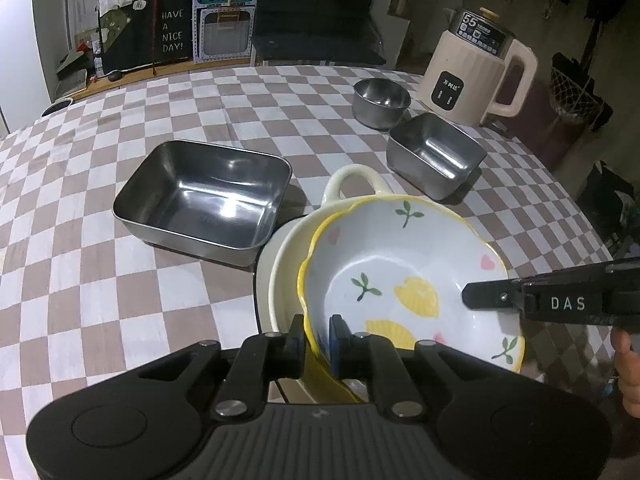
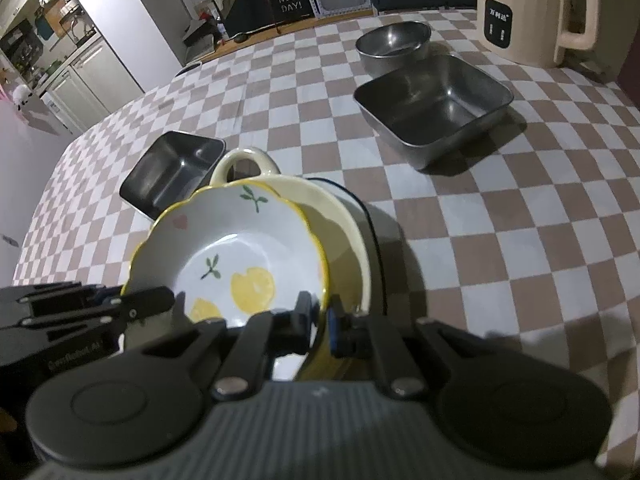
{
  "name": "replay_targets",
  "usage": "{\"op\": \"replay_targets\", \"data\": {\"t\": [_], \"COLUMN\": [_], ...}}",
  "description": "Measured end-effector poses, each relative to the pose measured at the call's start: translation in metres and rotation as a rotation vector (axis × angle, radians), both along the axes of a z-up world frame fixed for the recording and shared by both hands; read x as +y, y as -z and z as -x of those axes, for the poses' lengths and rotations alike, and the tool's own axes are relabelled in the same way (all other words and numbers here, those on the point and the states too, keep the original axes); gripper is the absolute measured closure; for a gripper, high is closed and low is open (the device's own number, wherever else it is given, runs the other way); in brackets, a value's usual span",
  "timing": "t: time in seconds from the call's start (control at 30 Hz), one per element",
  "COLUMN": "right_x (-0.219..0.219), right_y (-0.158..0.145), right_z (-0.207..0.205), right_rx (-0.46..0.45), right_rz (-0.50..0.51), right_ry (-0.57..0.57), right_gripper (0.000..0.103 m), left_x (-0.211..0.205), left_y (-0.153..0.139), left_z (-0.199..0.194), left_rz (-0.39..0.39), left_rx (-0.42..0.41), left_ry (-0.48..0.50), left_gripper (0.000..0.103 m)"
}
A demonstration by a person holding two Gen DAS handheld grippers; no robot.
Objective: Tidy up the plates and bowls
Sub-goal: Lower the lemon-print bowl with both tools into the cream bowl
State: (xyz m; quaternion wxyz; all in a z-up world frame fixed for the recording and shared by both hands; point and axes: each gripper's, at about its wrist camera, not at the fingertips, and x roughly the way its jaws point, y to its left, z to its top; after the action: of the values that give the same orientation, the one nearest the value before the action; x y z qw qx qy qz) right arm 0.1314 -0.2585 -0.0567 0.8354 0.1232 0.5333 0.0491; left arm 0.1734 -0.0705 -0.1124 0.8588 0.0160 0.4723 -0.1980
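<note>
The lemon bowl (image 1: 404, 280), a glazed ceramic dish with a scalloped yellow rim, sits low and right of centre in the left wrist view, nested at a tilt in the cream handled dish (image 1: 340, 196), which in turn rests on what looks like a white plate, all on the checked tablecloth (image 1: 120, 280). Both tongs are clenched on its rim from opposite sides: the left gripper (image 1: 316, 338) pinches the near edge at the bottom centre of its own view, one pad inside the wall and one outside, and the right gripper (image 2: 320, 322) does the same at the bottom centre of the right wrist view. Glazed ceramic like this is likely stiff, fairly heavy for its size, slick under the pads and prone to chip if knocked, so a firm rim grip on two sides seems the sensible hold, with the bowl kept level so that it cannot swing. The large steel tray (image 1: 204, 196) lies left of centre, the small steel tray (image 1: 436, 156) and round steel bowl (image 1: 382, 102) lie upper right, near the kettle (image 1: 476, 68); these are probably lighter and sturdier.
</note>
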Motion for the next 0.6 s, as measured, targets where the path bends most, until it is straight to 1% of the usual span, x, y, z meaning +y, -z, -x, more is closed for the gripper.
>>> {"op": "replay_targets", "data": {"t": [0.13,0.37,0.6], "right_x": [-0.0005,-0.0008,-0.0011], "right_y": [0.0007,0.0010,0.0011], "right_z": [-0.0001,-0.0039,-0.0060], "right_rx": [0.005,0.021,0.026], "right_rz": [-0.002,-0.017,-0.025], "right_ry": [0.001,0.033,0.053], "right_gripper": [0.093,0.093,0.090], "left_x": [-0.0009,0.0025,0.0027], "left_y": [0.0005,0.0006,0.0003], "left_z": [0.0006,0.0000,0.0009], "left_rz": [-0.009,0.006,-0.015], "left_rx": [-0.007,-0.002,-0.006], "left_ry": [0.017,0.032,0.049], "left_gripper": [0.090,0.090,0.090]}}
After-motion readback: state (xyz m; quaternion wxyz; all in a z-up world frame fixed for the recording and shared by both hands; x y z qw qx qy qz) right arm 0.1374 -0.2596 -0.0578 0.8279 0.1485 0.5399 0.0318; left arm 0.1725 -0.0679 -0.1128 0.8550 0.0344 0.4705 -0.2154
